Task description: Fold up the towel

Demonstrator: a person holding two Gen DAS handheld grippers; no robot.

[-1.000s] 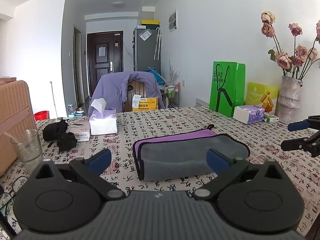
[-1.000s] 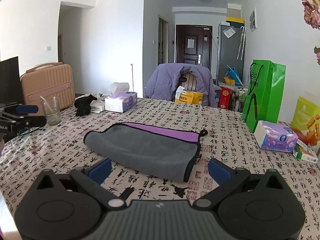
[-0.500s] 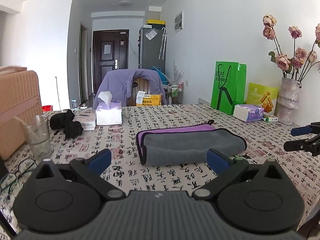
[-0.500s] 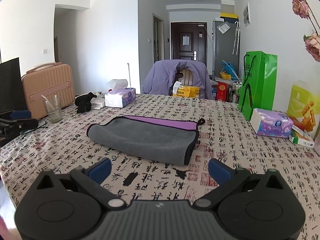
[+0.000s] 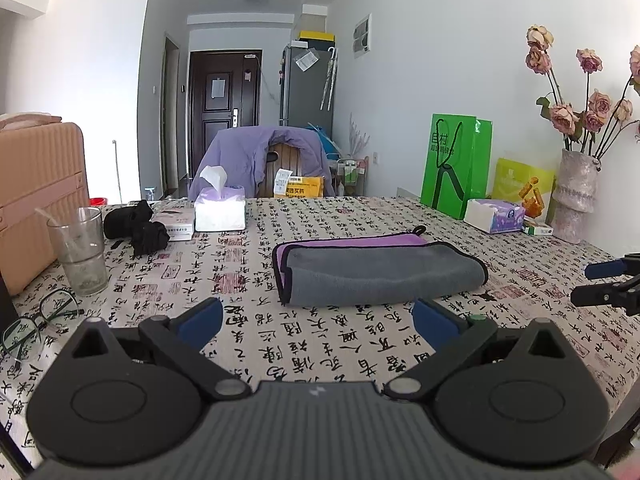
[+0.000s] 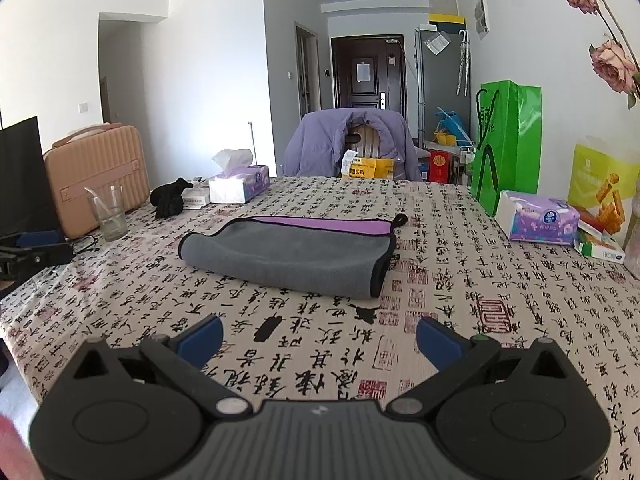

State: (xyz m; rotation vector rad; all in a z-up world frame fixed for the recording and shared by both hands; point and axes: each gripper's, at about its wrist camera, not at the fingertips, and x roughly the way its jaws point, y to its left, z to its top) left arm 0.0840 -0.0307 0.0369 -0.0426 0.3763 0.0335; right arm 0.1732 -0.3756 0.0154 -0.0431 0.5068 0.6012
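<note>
A grey towel (image 5: 376, 272) with a purple inner side and black trim lies folded on the patterned tablecloth (image 5: 320, 344). It also shows in the right wrist view (image 6: 288, 256). My left gripper (image 5: 318, 322) is open and empty, held back from the towel's near edge. My right gripper (image 6: 318, 336) is open and empty, also well short of the towel. The right gripper shows at the right edge of the left wrist view (image 5: 608, 284). The left gripper shows at the left edge of the right wrist view (image 6: 32, 250).
A glass (image 5: 80, 252), spectacles (image 5: 36, 320), a black object (image 5: 136, 224), tissue boxes (image 5: 220, 212) (image 6: 538, 218) and a pink suitcase (image 5: 36, 200) stand around the table. A green bag (image 5: 456, 164) and a vase of flowers (image 5: 576, 196) stand on the right side.
Both grippers have drawn back from the towel and sunk lower; the towel looks farther away. The towel has not moved. Both grippers stay open.
</note>
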